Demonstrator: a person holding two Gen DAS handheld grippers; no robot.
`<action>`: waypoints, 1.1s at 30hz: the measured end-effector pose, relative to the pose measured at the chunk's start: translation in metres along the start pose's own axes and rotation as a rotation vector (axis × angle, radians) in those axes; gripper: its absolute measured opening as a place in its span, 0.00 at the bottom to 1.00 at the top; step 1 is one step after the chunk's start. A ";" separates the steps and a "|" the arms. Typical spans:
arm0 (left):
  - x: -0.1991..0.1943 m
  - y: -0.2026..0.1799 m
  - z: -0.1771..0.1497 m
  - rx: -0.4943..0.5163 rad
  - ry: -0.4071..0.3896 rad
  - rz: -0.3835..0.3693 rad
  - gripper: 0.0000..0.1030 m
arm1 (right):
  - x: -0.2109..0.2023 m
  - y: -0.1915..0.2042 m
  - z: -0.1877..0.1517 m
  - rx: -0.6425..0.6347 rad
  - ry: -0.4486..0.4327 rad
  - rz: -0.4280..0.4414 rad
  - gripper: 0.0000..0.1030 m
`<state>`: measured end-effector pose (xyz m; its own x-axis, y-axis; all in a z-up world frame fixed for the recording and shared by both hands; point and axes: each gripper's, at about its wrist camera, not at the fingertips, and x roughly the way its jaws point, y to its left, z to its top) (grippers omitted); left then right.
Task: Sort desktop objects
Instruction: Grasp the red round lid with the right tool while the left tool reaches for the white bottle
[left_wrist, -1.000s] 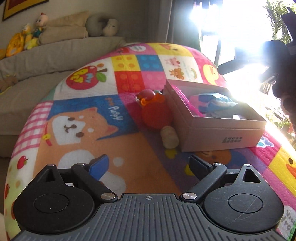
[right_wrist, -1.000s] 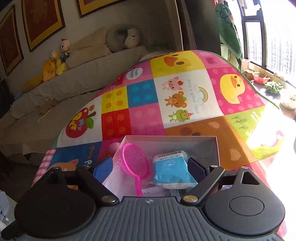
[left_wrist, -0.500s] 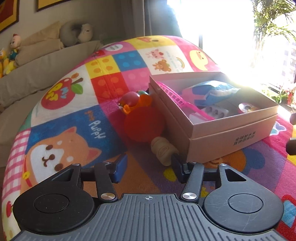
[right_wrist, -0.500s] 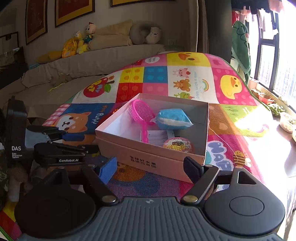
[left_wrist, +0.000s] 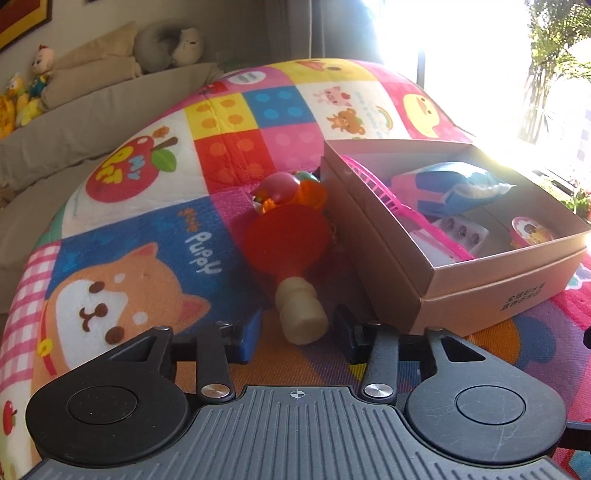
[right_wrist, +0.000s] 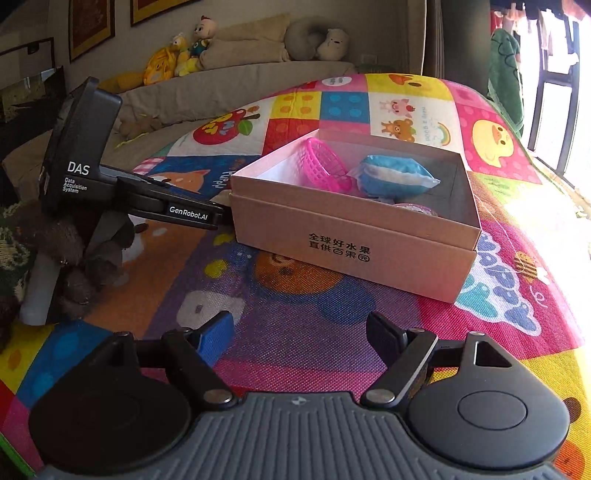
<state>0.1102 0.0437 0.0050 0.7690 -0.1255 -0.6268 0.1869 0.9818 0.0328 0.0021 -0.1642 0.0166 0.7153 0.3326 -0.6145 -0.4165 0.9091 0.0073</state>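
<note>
A red toy paddle (left_wrist: 284, 236) with a cream handle (left_wrist: 299, 314) lies on the play mat, just left of the cardboard box (left_wrist: 480, 288). My left gripper (left_wrist: 297, 332) is shut on the end of that handle, one pad on each side. The box holds a pink plastic basket (left_wrist: 369, 188), a blue and white packet (left_wrist: 454, 188), a white tray (left_wrist: 461, 230) and a round pink tin (left_wrist: 532, 229). My right gripper (right_wrist: 299, 336) hovers open over the mat in front of the box (right_wrist: 332, 236), with nothing between its fingers.
An orange and red toy (left_wrist: 291, 188) lies behind the paddle, against the box's corner. The colourful play mat (right_wrist: 295, 295) covers the surface. A grey sofa (left_wrist: 92, 107) with plush toys stands behind, and a bright window (left_wrist: 480, 55) is on the right.
My left gripper moved forward to the paddle's handle and its jaws closed on it. My right gripper came down from above the box to the mat in front of it.
</note>
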 end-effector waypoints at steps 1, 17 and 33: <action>-0.001 0.002 0.000 -0.014 0.001 -0.004 0.29 | -0.002 0.001 0.002 -0.015 -0.007 -0.006 0.78; -0.111 0.006 -0.079 0.031 -0.020 0.066 0.47 | 0.109 0.099 0.169 -0.419 0.105 0.038 0.78; -0.127 0.016 -0.092 -0.021 -0.087 0.069 0.75 | 0.160 0.114 0.168 -0.450 0.266 -0.024 0.62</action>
<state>-0.0406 0.0885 0.0133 0.8300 -0.0686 -0.5536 0.1194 0.9913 0.0562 0.1640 0.0349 0.0516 0.5846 0.1852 -0.7899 -0.6437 0.6985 -0.3126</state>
